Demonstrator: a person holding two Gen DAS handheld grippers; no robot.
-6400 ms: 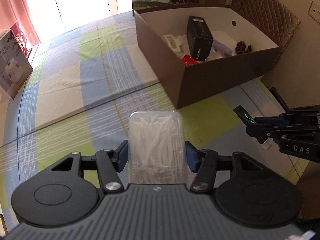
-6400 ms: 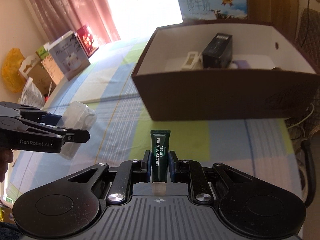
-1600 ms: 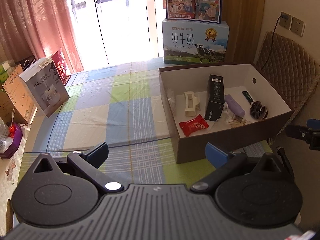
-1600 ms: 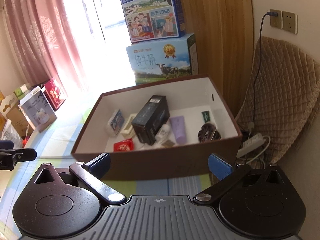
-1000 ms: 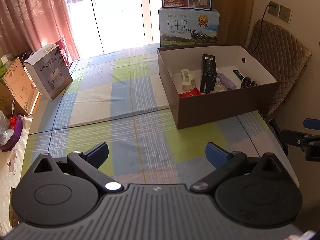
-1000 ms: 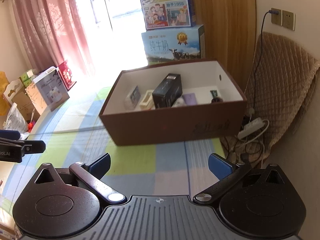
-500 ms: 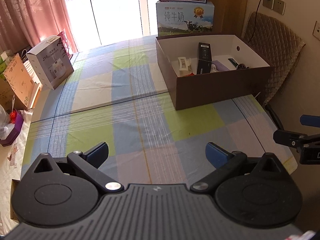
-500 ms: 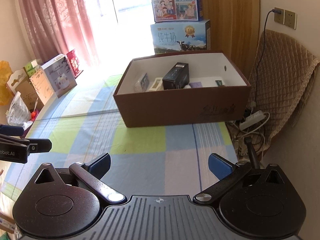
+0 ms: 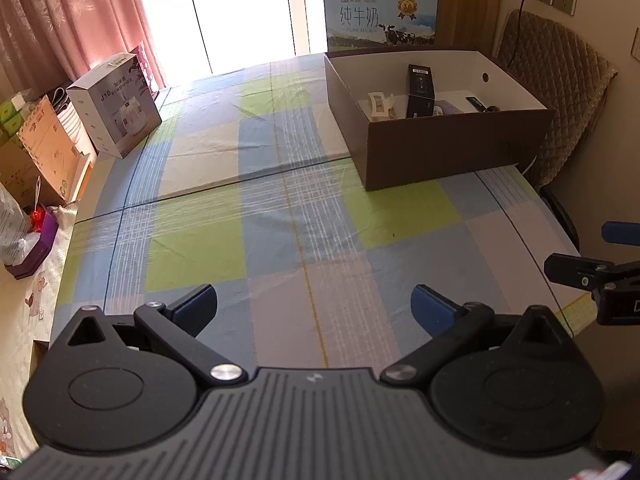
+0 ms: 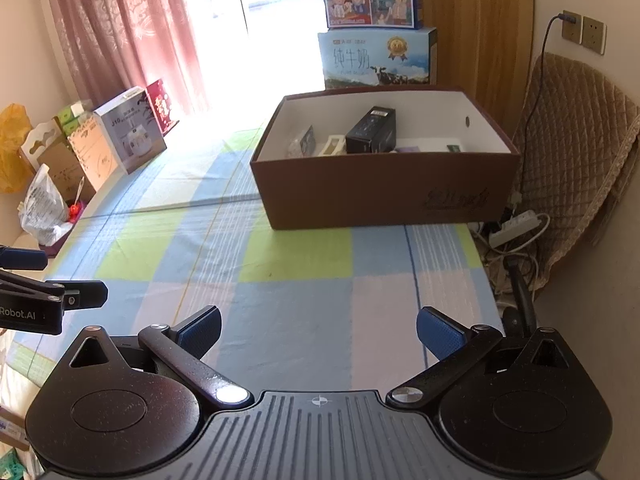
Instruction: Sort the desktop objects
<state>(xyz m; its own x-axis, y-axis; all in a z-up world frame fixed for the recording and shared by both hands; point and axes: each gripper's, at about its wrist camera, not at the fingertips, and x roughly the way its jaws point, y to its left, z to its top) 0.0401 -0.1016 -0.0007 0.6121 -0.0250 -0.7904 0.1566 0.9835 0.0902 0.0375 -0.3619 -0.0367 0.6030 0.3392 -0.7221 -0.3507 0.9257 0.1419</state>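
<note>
A brown cardboard box (image 9: 452,152) (image 10: 384,192) stands at the far right of the checked tablecloth (image 9: 280,220) (image 10: 288,276). Inside it I see a black carton (image 9: 420,90) (image 10: 372,130), a white hair clip (image 9: 380,102), a green tube (image 9: 476,101) and other small items. My left gripper (image 9: 314,308) is open and holds nothing, well back from the box over the near part of the table. My right gripper (image 10: 318,330) is also open and holds nothing; its fingertips (image 9: 568,270) show at the right edge of the left wrist view.
A white appliance box (image 9: 116,120) (image 10: 130,134) stands at the table's far left edge. Milk cartons (image 9: 380,16) (image 10: 376,58) are stacked behind the brown box. A quilted chair (image 9: 552,92) (image 10: 576,152) and a power strip (image 10: 516,226) are on the right. Bags and cartons (image 9: 32,160) lie left of the table.
Both grippers have drawn back from the box and now stand farther from it. The toothpick box and the lip gel tube held earlier are no longer in the jaws.
</note>
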